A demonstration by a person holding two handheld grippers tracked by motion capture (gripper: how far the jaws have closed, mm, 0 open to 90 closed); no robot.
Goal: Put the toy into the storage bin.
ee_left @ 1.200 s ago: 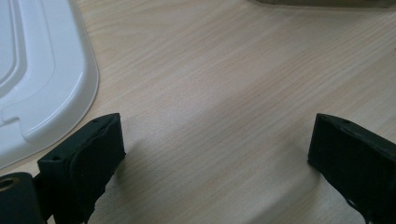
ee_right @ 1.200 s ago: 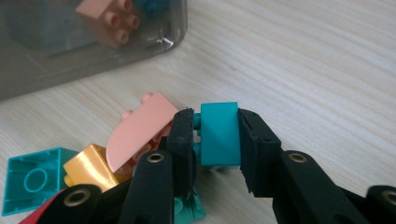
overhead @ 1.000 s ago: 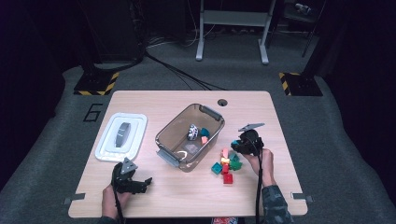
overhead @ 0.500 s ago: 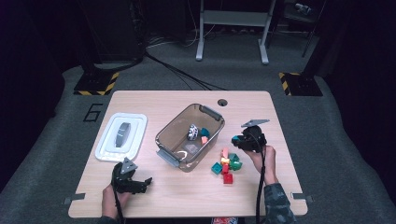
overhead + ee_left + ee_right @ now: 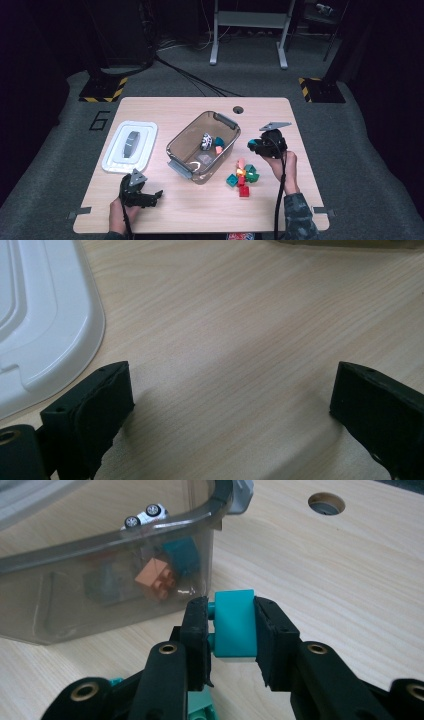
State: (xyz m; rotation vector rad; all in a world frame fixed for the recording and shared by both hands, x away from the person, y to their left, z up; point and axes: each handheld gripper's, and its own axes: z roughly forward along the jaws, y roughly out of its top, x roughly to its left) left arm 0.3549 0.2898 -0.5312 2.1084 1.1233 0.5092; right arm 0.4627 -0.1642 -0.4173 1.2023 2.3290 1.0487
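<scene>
Wooden table [image 5: 310, 200], dark room; right tongs [image 5: 231, 625] clamp teal brick [image 5: 234, 622], left tongs [image 5: 230, 405] agape

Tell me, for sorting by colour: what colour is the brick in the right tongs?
Teal brick, clearest in the right gripper view.

Your left gripper [image 5: 150, 196]: black body, grey three-cornered top plate | Your right gripper [image 5: 231, 625]: black jaws, brass-ringed screw holes, grey plate, black trailing cable | Your right sleeve [image 5: 299, 220]: dark camouflage pattern
</scene>
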